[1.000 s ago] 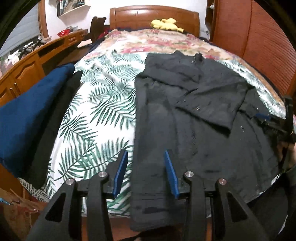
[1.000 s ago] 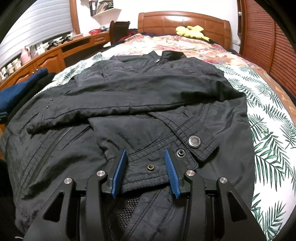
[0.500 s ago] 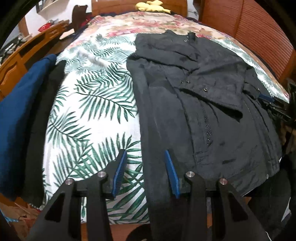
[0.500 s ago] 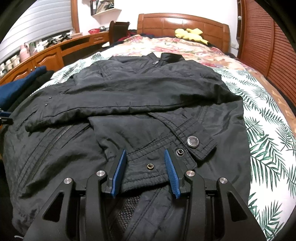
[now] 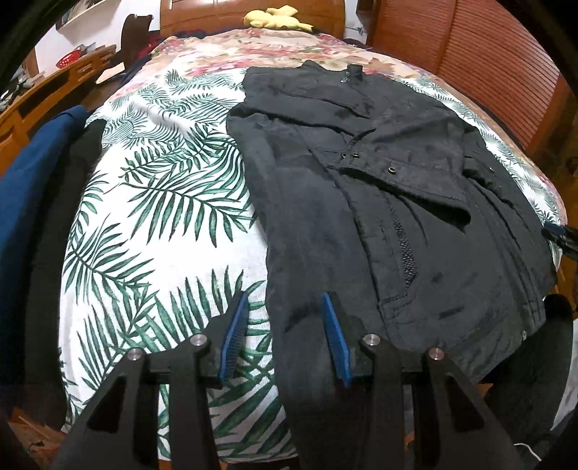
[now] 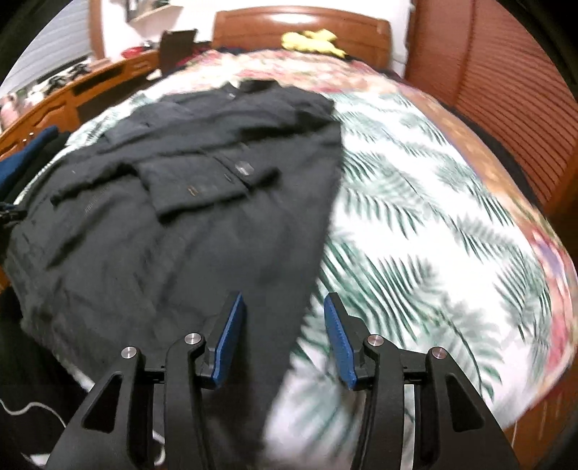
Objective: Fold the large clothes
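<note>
At the bottom of the left wrist view the left gripper (image 5: 285, 336) has its blue pads (image 5: 234, 338) standing apart, nothing pinched between them; they frame the left edge of the black jacket (image 5: 379, 202), where dark cloth meets the palm-leaf bedspread (image 5: 162, 202). The jacket lies flat across the middle and right of that frame, collar toward the top, a sleeve folded over its chest, snaps and a zipper showing down the front. Along the left edge sit a dark blue garment (image 5: 25, 202) and a black one (image 5: 61, 231). At the right edge a bit of the other tool pokes in by the jacket's side. Further up comes a flowered cover (image 5: 253, 54), then a yellow soft toy (image 5: 276, 18) against the wooden headboard (image 5: 216, 14).

The right wrist view is smeared. Low in the frame the right gripper (image 6: 281, 340) has its pads (image 6: 227, 343) apart, its jaws having just been opening, gripping nothing; below them runs the jacket's right edge, cloth on the left, bedspread (image 6: 433, 235) on the right. The jacket (image 6: 188, 202) fills the left half. In the upper left stands a wooden desk (image 6: 79, 90); at top, the headboard (image 6: 303, 29) and the yellow toy (image 6: 314, 39)
</note>
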{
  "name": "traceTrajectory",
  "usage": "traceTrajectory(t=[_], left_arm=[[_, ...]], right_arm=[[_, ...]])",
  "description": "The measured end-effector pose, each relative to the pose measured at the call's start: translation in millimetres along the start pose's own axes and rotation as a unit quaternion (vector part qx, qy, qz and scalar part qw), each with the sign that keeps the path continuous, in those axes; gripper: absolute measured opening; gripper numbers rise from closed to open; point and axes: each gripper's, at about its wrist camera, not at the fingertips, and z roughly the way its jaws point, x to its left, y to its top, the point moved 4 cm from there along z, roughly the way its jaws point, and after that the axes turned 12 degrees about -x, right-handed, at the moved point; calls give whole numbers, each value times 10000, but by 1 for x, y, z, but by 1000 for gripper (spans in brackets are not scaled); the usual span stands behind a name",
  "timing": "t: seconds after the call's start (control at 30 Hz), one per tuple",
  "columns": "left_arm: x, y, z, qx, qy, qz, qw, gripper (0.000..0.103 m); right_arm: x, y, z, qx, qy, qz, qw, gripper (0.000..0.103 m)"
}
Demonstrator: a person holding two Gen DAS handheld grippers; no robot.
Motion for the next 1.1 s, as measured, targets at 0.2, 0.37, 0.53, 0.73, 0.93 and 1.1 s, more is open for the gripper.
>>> traceTrajectory(t=[0.2,0.37,0.53,0.73,0.93,1.1], left_arm=[[4,-3,-1,-65,-43,-152,9999,41],[2,-3,-2,-65,72,-186,9998,41],[-3,-5,-7,-42,136,-226,9996,41],[-8,-15,-18,-92,30,-358,9993,41],[-12,-34,-37,-284,-81,-460,9985,41],[-23,-40,-45,-322,-298,-353,9984,32]], right_arm=[[-3,-19,-12,159,524,438,9975,48],[23,-20,-11,140,943,286,9950,39],[24,-10,-21,-229,1147,523,9918,35],[15,-26,-16,22,1106,716,9913,35],[15,-34,-19,188,1081,694,9915,36],[25,-32,-18,137,951,416,9945,27]])
